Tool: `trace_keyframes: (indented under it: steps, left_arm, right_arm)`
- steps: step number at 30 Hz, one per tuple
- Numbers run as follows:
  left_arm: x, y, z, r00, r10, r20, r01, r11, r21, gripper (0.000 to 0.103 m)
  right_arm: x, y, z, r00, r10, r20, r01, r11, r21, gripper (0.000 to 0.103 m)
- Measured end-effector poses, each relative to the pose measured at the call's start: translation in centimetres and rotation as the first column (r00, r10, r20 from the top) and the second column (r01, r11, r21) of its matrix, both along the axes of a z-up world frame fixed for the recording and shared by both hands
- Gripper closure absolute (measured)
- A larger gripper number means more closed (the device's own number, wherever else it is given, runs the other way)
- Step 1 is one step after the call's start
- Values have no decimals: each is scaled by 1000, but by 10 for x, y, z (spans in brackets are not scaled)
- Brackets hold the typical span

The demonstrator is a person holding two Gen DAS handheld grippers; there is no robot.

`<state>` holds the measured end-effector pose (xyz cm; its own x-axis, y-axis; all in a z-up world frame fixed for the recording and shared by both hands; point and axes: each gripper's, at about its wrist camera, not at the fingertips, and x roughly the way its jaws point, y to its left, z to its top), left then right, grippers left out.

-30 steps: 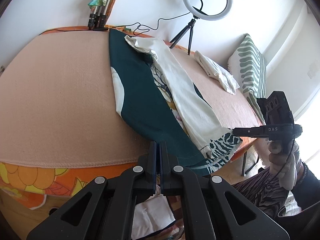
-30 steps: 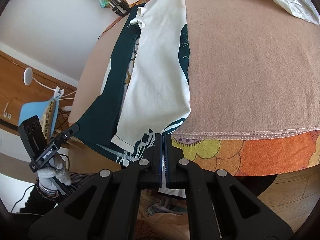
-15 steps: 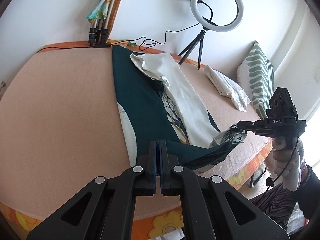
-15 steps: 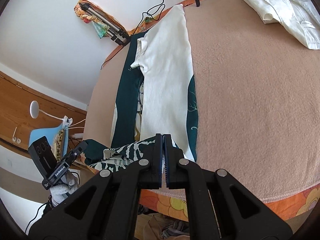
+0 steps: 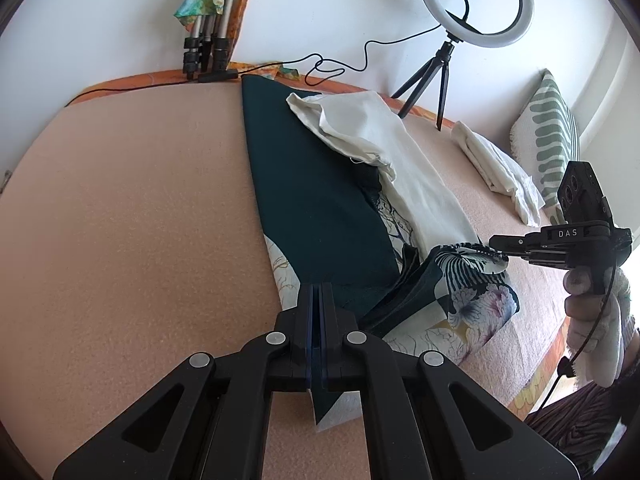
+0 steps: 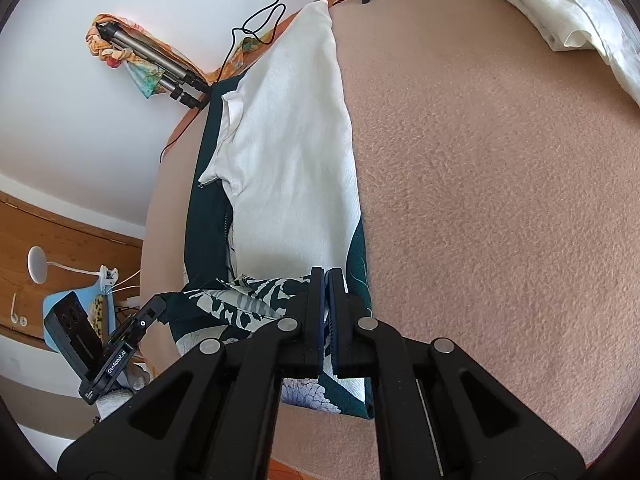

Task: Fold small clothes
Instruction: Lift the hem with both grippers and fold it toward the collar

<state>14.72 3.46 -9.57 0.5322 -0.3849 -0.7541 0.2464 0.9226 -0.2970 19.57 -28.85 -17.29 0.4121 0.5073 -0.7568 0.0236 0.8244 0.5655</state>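
A long dark green garment (image 5: 320, 200) with a floral print lies lengthwise on the peach blanket (image 5: 140, 200), and white fabric (image 5: 400, 152) lies along its right side. My left gripper (image 5: 320, 286) is shut on the garment's near left hem corner. My right gripper (image 5: 494, 242) is shut on the near right corner, where the zebra-like print shows. Between the two grippers the hem hangs raised and bunched above the blanket. In the right wrist view my right gripper (image 6: 326, 272) pinches the printed hem over the white fabric (image 6: 296, 140), with my left gripper (image 6: 158, 304) at lower left.
A ring light on a tripod (image 5: 476, 2) stands at the far edge with its cable. Folded white clothes (image 5: 496, 168) and a green patterned pillow (image 5: 552, 136) lie at the right. Tripod legs (image 5: 206, 48) lean on the wall. A gloved hand (image 5: 592, 312) holds the right gripper.
Both grippers moved forward from the bed's near edge over the blanket, carrying the garment's hem with them. The hem now hangs lifted and folded back over the garment's lower part.
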Motion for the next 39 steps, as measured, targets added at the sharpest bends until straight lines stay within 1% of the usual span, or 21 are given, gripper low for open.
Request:
trace_keyframes:
  steps: [5,6,7,8,9,10,11,12,14,15,17,19,21,24,27,28,30,32,34,38,39]
  left_arm:
    - [4,0,-1,1000,24,10,-25,999,24,101]
    - [5,1,1,1000,27,15,-27,999,30,95]
    - [4,2,5,999,37,29,-38,998,40,91]
    - [2,3,11,998,50,46,-52,998,46,84]
    - [0,6,17,996,52,66,-55,998,39,82]
    - [-4,8,24,994,54,93,-57,998,33,82]
    - [-9,8,31,991,52,120,-57,998,36,82]
    - [-14,7,37,988,43,146,-50,998,41,82]
    - [-26,2,45,983,7,184,-14,999,39,82]
    - [-31,-3,46,982,-28,187,21,999,35,82]
    - [-39,-19,41,979,-111,171,107,994,32,82]
    - [-46,-38,29,973,-182,139,177,983,52,82]
    - [-49,-57,16,964,-241,116,229,968,103,82]
    - [-51,-73,0,958,-276,85,260,952,161,82]
    - [-46,-76,-9,960,-270,76,247,942,228,82]
    - [-43,-74,-12,963,-261,69,238,941,241,82]
    - [-36,-67,-16,970,-236,59,214,944,250,82]
    - [-26,-59,-17,978,-202,50,183,951,249,82]
    - [-15,-48,-13,985,-163,48,148,962,230,82]
    - [3,-29,-1,992,-97,74,82,979,188,82]
    - [9,-25,2,994,-86,73,73,983,169,79]
  right_arm:
    - [5,3,-2,1000,12,18,-12,1000,-23,100]
    - [5,3,0,999,15,30,-15,999,-29,100]
    - [4,3,4,999,16,44,-15,999,-36,100]
    - [3,3,9,998,25,61,-22,999,-48,95]
    - [1,4,15,996,40,81,-33,997,-76,89]
    - [-2,4,21,993,46,109,-34,994,-108,77]
    - [-8,4,29,988,49,146,-29,991,-132,73]
    - [-14,6,36,982,60,177,-33,988,-148,71]
    - [-25,11,47,971,96,219,-55,981,-186,71]
    - [-31,16,52,961,129,244,-79,976,-203,71]
    - [-42,31,56,935,232,268,-167,956,-242,71]
    - [-50,49,51,913,313,261,-243,932,-269,71]
    - [-53,67,38,904,359,231,-282,908,-309,71]
    - [-54,86,17,893,408,187,-321,872,-370,71]
    - [-57,93,3,889,430,158,-323,832,-452,71]
    - [-56,92,-1,892,427,148,-315,823,-473,71]
    - [-53,87,-4,902,408,142,-292,818,-496,71]
    - [-49,79,-3,913,384,138,-268,819,-508,71]
    - [-44,70,-1,926,353,134,-248,835,-491,71]
    - [-38,56,9,941,306,147,-203,855,-478,71]
    - [-35,52,11,944,292,150,-195,866,-460,70]
